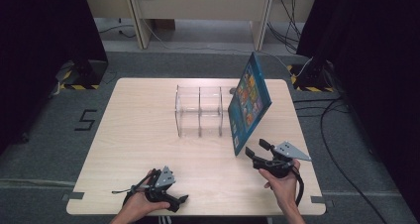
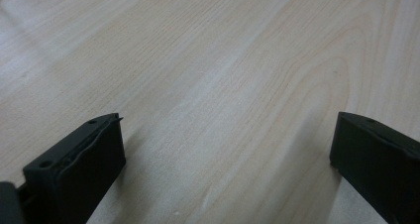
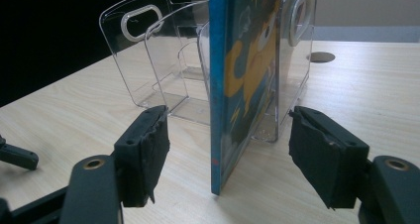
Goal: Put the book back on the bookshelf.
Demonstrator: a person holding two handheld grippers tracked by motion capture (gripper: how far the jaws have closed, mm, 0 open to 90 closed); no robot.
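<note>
My left gripper rests on the worktop, jaws apart. Right gripper jaws gape around the book – unclamped. It leans, seemingly against the clear organizer – a nudge could topple it.

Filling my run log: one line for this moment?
right gripper: open, astride book | book: leaning in clear organizer | left gripper: open, idle

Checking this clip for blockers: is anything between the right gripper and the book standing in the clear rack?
Nothing visible. The right gripper is open, its fingers either side of the book without touching it. The book stands on edge in the end slot of the clear rack, leaning against it.
</note>
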